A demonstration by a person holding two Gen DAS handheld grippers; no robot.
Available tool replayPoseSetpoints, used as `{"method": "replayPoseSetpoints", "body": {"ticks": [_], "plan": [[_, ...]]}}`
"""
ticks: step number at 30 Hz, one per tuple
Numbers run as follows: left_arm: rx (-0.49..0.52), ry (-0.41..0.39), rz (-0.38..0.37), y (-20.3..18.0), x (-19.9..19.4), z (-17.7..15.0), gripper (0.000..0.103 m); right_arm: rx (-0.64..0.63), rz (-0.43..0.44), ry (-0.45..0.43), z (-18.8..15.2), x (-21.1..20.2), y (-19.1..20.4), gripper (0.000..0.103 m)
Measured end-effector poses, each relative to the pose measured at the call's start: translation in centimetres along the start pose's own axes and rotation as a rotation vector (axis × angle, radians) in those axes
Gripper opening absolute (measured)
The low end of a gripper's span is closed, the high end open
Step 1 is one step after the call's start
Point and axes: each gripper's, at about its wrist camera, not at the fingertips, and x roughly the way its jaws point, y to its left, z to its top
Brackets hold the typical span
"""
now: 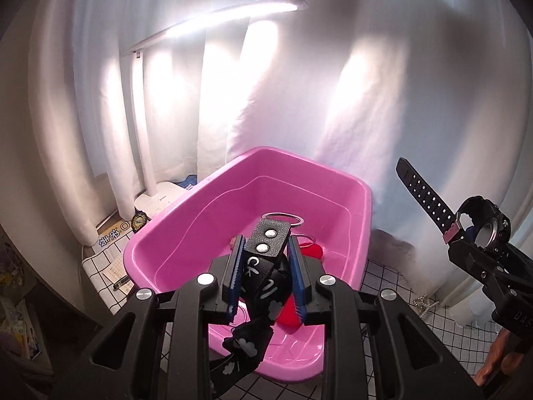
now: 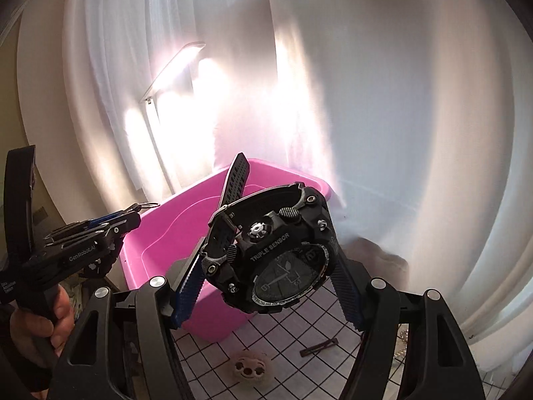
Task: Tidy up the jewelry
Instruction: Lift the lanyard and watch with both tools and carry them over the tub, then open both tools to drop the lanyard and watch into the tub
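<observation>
My left gripper (image 1: pixel 266 241) is shut on a black printed strap (image 1: pixel 263 266) with two metal snaps and a key ring (image 1: pixel 283 218). It hangs over the pink tub (image 1: pixel 333 183). Something red (image 1: pixel 311 250) lies in the tub. My right gripper (image 2: pixel 269 266) holds a chunky black watch (image 2: pixel 286 273) by its case between the blue pads, band sticking up, in front of the tub (image 2: pixel 160 233). From the left wrist view the right gripper (image 1: pixel 466 236) and watch (image 1: pixel 489 223) are at the right edge. The left gripper (image 2: pixel 133 215) shows at the left of the right wrist view.
A lit white desk lamp (image 1: pixel 146 133) stands left of the tub before white curtains. The table has a checked cloth (image 1: pixel 383 280). On it lie a small sloth-face piece (image 2: pixel 248 370), a dark clip (image 2: pixel 318 346) and a pale chain (image 1: pixel 423 303). A hand (image 2: pixel 60 316) grips the left handle.
</observation>
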Motion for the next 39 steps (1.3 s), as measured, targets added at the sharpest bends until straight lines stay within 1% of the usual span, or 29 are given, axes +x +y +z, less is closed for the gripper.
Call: {"method": "replayPoseSetpoints", "body": {"ticks": [4,11,15,20,27,32,37,39], "plan": [[0.005,0.045,0.004,2.2,2.5,0.6,0.025,-0.02,0.024,0.046,2.0,4.4,2.0,0.067],[-0.01,0.152,-0.027,3.9,6.9,0.9,0.025,-0.053,0.027,0.194,3.4,12.2,3.9,0.067],[-0.027,0.201,-0.031,4.3,9.0,1.0,0.025,-0.08,0.015,0.255,3.7,14.9,4.6,0.067],[-0.043,0.252,-0.013,4.7,11.1,1.0,0.025,-0.097,-0.012,0.336,3.8,18.6,4.6,0.067],[-0.073,0.322,-0.009,5.4,13.1,0.8,0.025,-0.092,-0.029,0.416,3.3,21.5,4.6,0.067],[-0.075,0.347,0.0,5.5,13.8,0.6,0.026,-0.083,-0.041,0.47,2.6,23.1,4.0,0.067],[-0.089,0.401,-0.005,5.5,15.0,0.4,0.026,-0.081,-0.052,0.514,2.7,23.8,3.9,0.067],[-0.088,0.404,-0.004,5.4,15.1,0.5,0.026,-0.082,-0.055,0.538,2.7,24.2,4.0,0.067]]}}
